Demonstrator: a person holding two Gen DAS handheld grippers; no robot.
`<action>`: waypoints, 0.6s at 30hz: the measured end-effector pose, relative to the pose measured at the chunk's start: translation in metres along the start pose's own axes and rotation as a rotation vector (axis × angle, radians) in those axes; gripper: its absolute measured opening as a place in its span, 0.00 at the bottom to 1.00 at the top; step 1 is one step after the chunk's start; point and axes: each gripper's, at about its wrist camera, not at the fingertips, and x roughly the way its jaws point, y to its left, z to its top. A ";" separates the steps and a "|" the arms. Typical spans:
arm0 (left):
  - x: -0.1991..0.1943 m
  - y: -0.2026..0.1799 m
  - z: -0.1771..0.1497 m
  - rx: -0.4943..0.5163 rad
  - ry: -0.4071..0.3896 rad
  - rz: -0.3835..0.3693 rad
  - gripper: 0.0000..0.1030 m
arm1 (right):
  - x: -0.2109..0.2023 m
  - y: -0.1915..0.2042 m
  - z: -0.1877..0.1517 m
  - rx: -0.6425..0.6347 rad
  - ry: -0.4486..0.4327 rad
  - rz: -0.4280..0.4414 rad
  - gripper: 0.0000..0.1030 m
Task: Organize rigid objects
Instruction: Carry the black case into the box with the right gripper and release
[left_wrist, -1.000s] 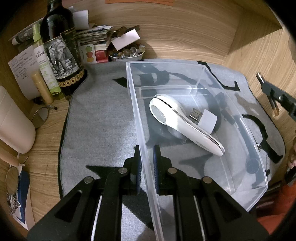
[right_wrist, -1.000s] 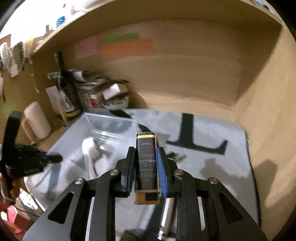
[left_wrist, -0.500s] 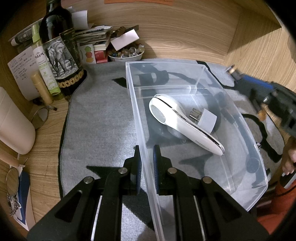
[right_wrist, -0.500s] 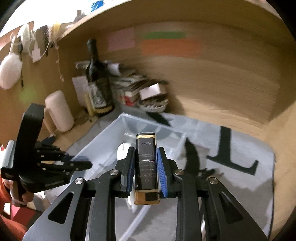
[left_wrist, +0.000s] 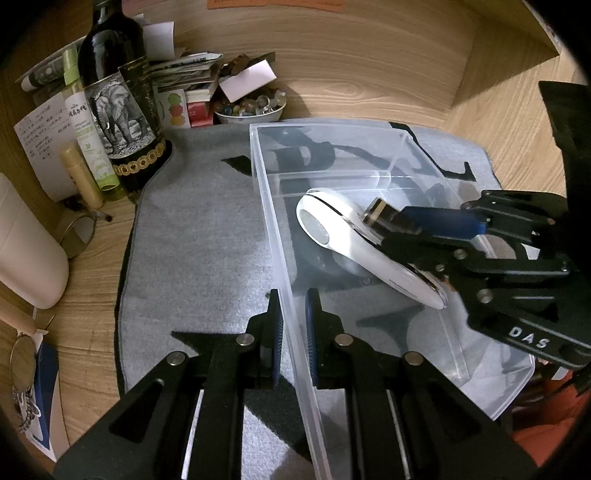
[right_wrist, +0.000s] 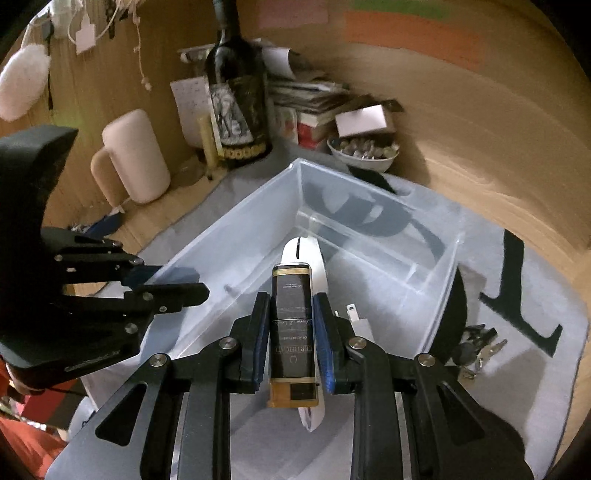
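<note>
A clear plastic bin (left_wrist: 273, 229) stands on the grey mat (left_wrist: 199, 240). My left gripper (left_wrist: 293, 295) is shut on the bin's near-left wall. Inside lie a white handheld device (left_wrist: 332, 229) and a white plug adapter (right_wrist: 356, 321). My right gripper (right_wrist: 291, 295) is shut on a small black flask with gold trim (right_wrist: 291, 325) and holds it tilted downward over the bin, just above the white device (right_wrist: 301, 254). In the left wrist view the flask (left_wrist: 384, 218) and right gripper (left_wrist: 410, 225) reach in from the right. The left gripper (right_wrist: 170, 282) shows at the bin's edge.
A dark wine bottle (left_wrist: 118, 110), a green spray bottle (left_wrist: 85, 125), stacked papers and a bowl of marbles (left_wrist: 251, 107) crowd the back left corner. A cream cylinder (left_wrist: 22, 251) stands at the left. Keys (right_wrist: 476, 347) lie on the mat right of the bin. Wooden walls enclose the desk.
My right gripper has swung left and down with the flask, from beside the bin to over its inside above the white device. The left gripper and bin have stayed still.
</note>
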 end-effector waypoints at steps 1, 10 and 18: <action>0.000 0.000 0.000 0.000 0.000 0.000 0.11 | 0.001 0.001 0.000 -0.003 0.005 0.000 0.21; 0.000 0.000 0.000 0.000 -0.001 -0.003 0.11 | 0.008 0.002 0.003 -0.012 0.050 0.015 0.21; 0.000 0.000 0.000 0.000 0.000 -0.003 0.11 | 0.005 0.004 0.002 -0.015 0.036 0.010 0.24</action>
